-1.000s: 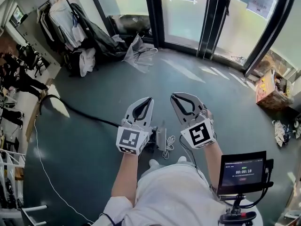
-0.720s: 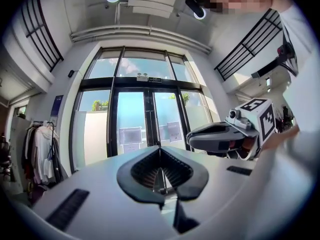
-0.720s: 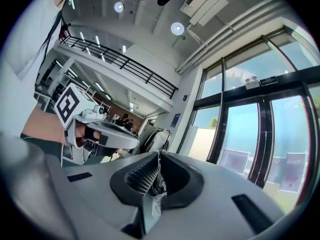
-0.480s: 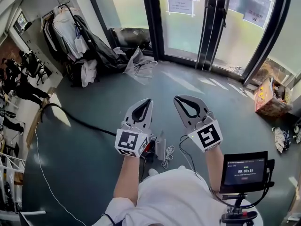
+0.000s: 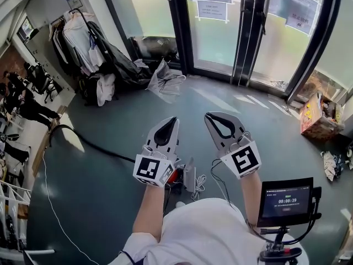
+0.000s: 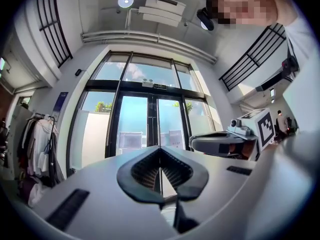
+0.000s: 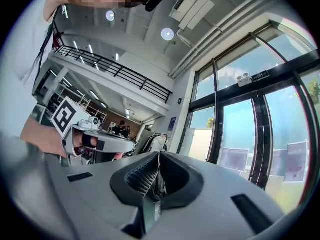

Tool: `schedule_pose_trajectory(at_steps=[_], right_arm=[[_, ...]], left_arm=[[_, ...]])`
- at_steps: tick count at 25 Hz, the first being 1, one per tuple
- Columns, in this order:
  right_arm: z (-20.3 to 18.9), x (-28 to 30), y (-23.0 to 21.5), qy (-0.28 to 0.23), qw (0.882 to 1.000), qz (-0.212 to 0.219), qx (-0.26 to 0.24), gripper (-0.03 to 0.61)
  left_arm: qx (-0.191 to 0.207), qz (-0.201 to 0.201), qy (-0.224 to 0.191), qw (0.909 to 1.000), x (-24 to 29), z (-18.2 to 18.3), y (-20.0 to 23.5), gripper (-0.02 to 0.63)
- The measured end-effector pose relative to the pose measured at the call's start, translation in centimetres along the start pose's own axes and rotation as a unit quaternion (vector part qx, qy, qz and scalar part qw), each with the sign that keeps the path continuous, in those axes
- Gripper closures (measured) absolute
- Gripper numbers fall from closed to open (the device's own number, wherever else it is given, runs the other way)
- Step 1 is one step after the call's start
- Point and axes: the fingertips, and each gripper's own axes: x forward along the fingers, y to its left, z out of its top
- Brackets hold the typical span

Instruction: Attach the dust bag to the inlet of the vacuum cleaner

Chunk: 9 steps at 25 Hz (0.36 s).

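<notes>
Both grippers are held up side by side over the grey floor, pointing toward the glass doors. My left gripper [image 5: 172, 119] [image 6: 160, 150] is shut with nothing between its jaws. My right gripper [image 5: 208, 115] [image 7: 159, 155] is also shut and empty. Below them, a red and grey part of the vacuum cleaner [image 5: 175, 176] shows on the floor by the person's feet, mostly hidden behind the left gripper. A white upright piece [image 5: 190, 173] and a coiled white cord [image 5: 199, 181] lie beside it. A black hose [image 5: 91, 141] runs off to the left. I cannot make out a dust bag.
Glass doors [image 5: 220, 32] stand ahead. A rack of clothes and bags [image 5: 91, 48] fills the far left, with a folded umbrella [image 5: 165, 73] on the floor. A cardboard box [image 5: 317, 115] sits at right. A small monitor [image 5: 285, 200] is at bottom right.
Both grippers stay shut and have barely moved, drifting slightly apart. The head view has tilted up a little toward the doors.
</notes>
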Motion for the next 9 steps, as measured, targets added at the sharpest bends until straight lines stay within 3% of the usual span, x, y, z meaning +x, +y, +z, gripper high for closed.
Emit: schedule_pose_trajectory(at_steps=[9], right_arm=[[0.07, 0.49, 0.14, 0.002, 1.000, -0.001, -0.007, 0.557]], left_arm=[[0.006, -0.020, 0.010, 0.9997, 0.63, -0.12, -0.25, 0.604]])
